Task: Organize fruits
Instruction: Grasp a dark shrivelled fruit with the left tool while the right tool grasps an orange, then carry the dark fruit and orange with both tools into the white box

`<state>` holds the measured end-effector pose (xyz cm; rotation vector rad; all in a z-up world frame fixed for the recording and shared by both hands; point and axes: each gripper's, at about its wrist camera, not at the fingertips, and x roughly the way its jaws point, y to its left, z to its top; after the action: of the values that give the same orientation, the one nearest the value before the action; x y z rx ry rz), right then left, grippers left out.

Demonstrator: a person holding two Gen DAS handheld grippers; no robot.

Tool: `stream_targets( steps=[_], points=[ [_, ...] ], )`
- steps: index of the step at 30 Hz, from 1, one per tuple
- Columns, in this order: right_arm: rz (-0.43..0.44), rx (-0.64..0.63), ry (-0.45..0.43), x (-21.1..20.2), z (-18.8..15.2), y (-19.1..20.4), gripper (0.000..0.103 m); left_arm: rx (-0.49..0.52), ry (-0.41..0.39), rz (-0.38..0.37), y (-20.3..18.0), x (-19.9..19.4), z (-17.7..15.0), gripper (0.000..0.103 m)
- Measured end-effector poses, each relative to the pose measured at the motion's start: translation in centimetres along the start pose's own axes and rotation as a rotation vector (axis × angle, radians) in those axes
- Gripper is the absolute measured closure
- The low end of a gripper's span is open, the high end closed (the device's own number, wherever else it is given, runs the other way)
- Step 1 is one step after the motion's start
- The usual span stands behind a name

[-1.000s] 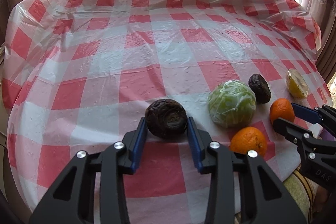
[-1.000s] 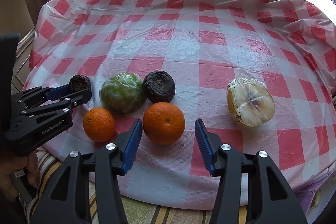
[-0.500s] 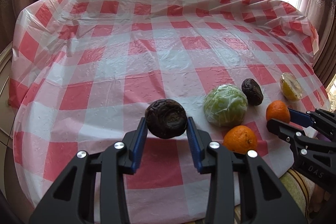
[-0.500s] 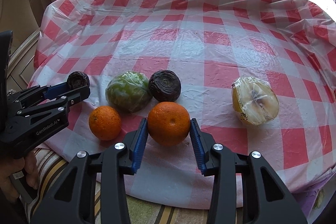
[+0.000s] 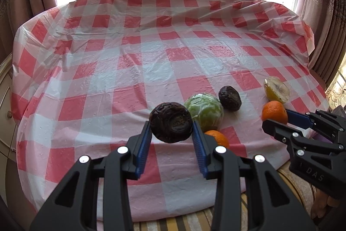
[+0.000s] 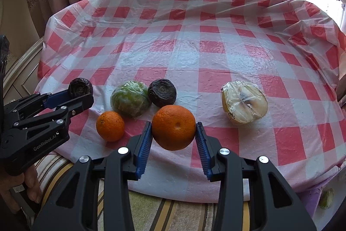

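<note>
My left gripper (image 5: 170, 129) is clamped on a dark wrinkled fruit (image 5: 171, 122), its blue pads pressing both sides, and the fruit hangs clear of the checked tablecloth (image 5: 129, 62). My right gripper (image 6: 173, 130) is closed on a large orange (image 6: 173, 127), which is likewise pinched between the blue pads and lifted off the cloth. I take the green wrapped fruit (image 6: 130, 98) as my landmark: it sits on the cloth near the front edge of the table. Just beside it, on the side toward the window and to its right in the right wrist view, lies a second dark wrinkled fruit (image 6: 162, 92), touching it or very nearly so; I cannot quite tell which. In front of the green wrapped fruit, a little to its left in that view, a small orange (image 6: 110, 126) rests on the cloth close to it. Well to the right of the green wrapped fruit lies a cut pale fruit in clear film (image 6: 244, 102), its cut face turned upward. The fruit in my left gripper shows to the left of the green wrapped fruit in the right wrist view, held out over the table's front left corner. In the left wrist view the large orange in my right gripper appears well to the right of the landmark, just in front of the cut pale fruit. A hand (image 6: 19, 192) grips the left gripper's handle at the lower left edge.
</note>
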<state>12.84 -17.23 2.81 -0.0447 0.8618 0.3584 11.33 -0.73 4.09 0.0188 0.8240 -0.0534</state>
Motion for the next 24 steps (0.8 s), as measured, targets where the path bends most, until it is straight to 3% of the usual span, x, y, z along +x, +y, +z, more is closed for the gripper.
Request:
stream_targets(
  steps=[13,24],
  points=[
    [-0.016,0.099,-0.04,-3.7,-1.6,-5.1,0.063,0.109,-0.023,-0.062,-6.1,-1.5,0.3,0.065],
    [-0.121,0.253,-0.065,-8.7,-5.7,-14.7,0.063,0.27,-0.03,-0.172,-15.3,-2.2,-0.2,0.065]
  ],
)
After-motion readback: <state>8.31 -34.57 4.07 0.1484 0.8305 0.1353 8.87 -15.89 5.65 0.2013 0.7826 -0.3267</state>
